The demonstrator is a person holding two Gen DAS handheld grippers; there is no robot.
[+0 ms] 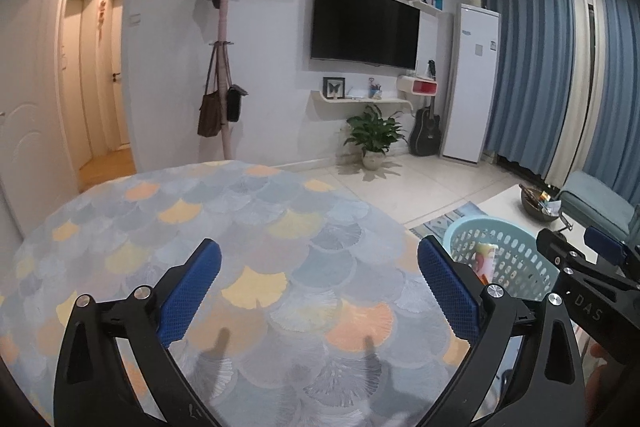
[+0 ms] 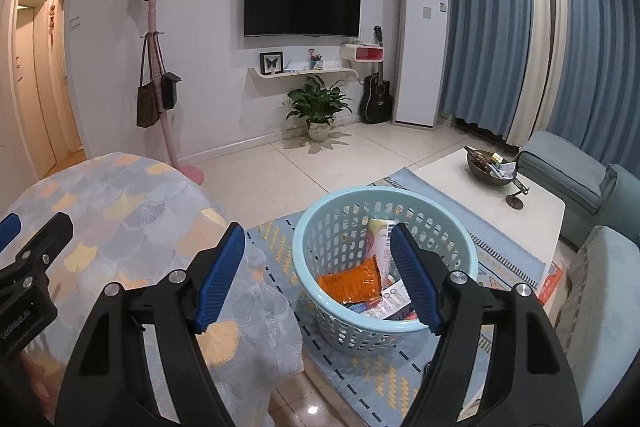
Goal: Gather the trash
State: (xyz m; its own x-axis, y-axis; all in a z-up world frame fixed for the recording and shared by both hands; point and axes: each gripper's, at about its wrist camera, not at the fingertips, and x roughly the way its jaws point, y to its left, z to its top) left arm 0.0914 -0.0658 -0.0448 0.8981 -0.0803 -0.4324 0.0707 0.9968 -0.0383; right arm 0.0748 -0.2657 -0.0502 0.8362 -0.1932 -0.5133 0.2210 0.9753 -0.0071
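The bench (image 1: 248,235) under its scale-patterned cloth fills my left view; I see no trash on it. Beside it on the rug stands the pale blue basket (image 2: 340,223), and there the trash lies: an orange packet (image 2: 354,283), a tall pale wrapper (image 2: 380,239) leaning on the far wall, and small printed cartons (image 2: 394,301) at the bottom. I judge all of it light, thin, crinkly and slippery, best pinched across a flat edge or seam. My left gripper (image 1: 320,291) is spread wide and holds nothing; my right gripper (image 2: 318,279) likewise, above the basket's near rim.
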